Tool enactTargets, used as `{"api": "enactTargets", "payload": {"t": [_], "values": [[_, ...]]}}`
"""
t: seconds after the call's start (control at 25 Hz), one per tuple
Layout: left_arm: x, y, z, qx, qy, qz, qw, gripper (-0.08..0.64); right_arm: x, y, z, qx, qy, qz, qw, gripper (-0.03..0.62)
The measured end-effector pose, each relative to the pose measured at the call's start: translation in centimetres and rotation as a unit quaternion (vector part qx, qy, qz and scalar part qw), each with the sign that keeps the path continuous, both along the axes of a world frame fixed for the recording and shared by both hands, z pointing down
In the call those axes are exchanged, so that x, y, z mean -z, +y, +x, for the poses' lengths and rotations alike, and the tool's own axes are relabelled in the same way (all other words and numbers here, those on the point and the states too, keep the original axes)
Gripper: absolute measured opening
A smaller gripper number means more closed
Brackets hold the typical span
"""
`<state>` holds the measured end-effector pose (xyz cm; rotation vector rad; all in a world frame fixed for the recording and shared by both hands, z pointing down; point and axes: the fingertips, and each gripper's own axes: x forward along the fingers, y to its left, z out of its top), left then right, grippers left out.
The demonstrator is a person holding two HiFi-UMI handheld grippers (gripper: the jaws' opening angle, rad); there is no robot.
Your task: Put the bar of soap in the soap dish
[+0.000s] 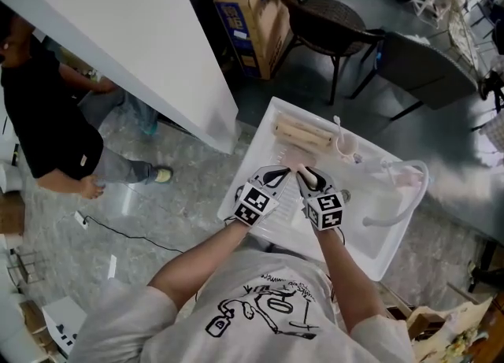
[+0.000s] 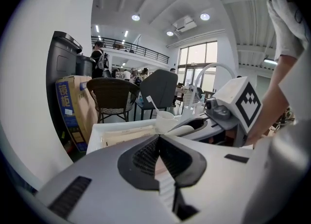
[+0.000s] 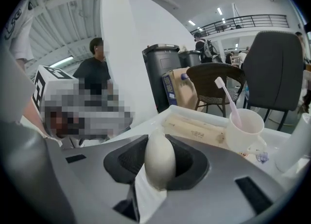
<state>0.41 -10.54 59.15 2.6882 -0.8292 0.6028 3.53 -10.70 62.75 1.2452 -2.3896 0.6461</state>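
Observation:
A white oval bar of soap (image 3: 160, 162) stands on edge between the jaws of my right gripper (image 3: 160, 143), which is shut on it. In the head view the right gripper (image 1: 308, 175) hovers over the white sink unit (image 1: 260, 145), just short of a long pale beige dish (image 1: 302, 133), also seen ahead in the right gripper view (image 3: 194, 129). My left gripper (image 1: 277, 174) is close beside it on the left. Its jaws (image 2: 158, 139) meet at the tips with nothing between them. The left gripper view shows the soap (image 2: 183, 130) in the right gripper.
A white cup with a pink toothbrush (image 3: 245, 130) stands right of the dish. A white curved tap (image 1: 403, 190) rises at the sink's right. Behind are a wicker chair (image 1: 331, 27), a cardboard box (image 1: 248, 7) and a white wall (image 1: 118, 31). A person (image 1: 47, 117) crouches at the left.

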Motion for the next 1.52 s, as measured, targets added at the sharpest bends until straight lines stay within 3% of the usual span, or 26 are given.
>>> {"api": "enactTargets", "payload": {"t": [0.44,1.52], "values": [[-3.2,-1.3,0.7,0.001,-0.026,-0.028,0.9993,0.003,-4.2,-2.0,0.4,0.017,0.017,-0.037,0.999,0.115],[-9.1,-3.9,-0.2,0.02,-0.086,-0.081,0.9928,0.003,-9.2,-4.6,-1.2,0.042,-0.023,-0.117,0.992,0.115]]}}
